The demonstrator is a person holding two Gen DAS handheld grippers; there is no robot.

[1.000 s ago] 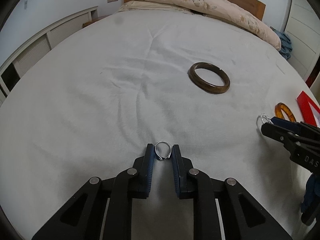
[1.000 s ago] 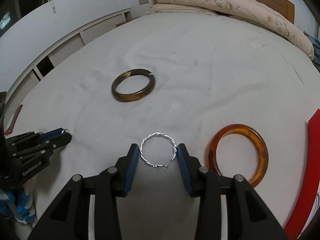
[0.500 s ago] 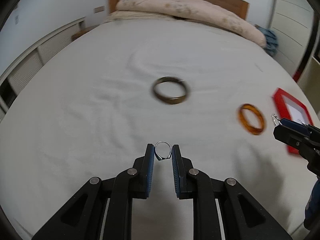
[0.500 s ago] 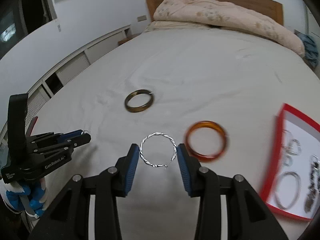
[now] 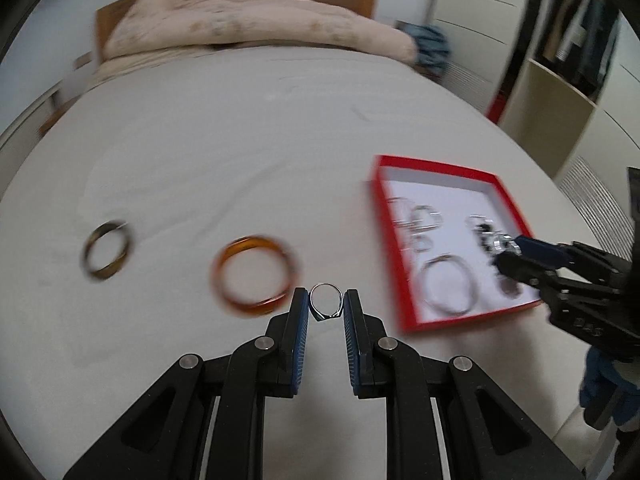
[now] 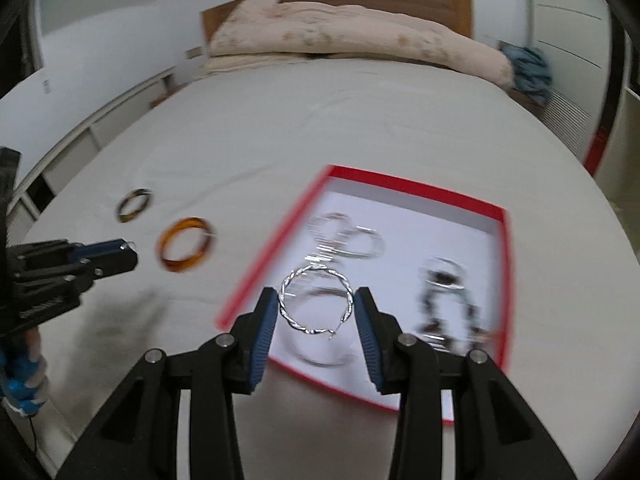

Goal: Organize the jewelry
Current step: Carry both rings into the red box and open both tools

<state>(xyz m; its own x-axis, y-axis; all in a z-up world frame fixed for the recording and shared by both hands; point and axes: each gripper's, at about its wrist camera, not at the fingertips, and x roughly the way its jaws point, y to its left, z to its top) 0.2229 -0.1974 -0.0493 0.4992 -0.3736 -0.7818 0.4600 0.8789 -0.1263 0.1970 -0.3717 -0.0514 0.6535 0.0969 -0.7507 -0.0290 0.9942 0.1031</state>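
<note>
Carrying two pieces toward the red box (image 6: 505, 264) at once; judged step: transport, with the drop into the box next.

Far left on the bed (image 5: 224, 152): dark bangle (image 5: 106, 250), lying flat. Just right of it, amber bangle (image 5: 255, 275), also flat, both blurred and not yet boxed.

Left gripper (image 5: 326, 307): raised over the sheet, pointing forward beside the amber bangle, short of the box. Jaws narrowly parted, closed onto a small silver ring (image 5: 326, 306) pinched upright between the blue pads.

Red box: lying flat on the bed to the right, white-lined, already holding several silver hoops and rings; details blurred.

Right gripper (image 6: 317, 309): held above the box's near edge, level, pointing across it. Jaws set wider, clamped on a twisted silver hoop (image 6: 317, 305) by its sides, its open clasp end at the bottom.

Next move calls for the right jaws to ease apart over a bare white patch, low enough that the hoop does not bounce. The left gripper needs to travel right, over the red rim, before releasing.
</note>
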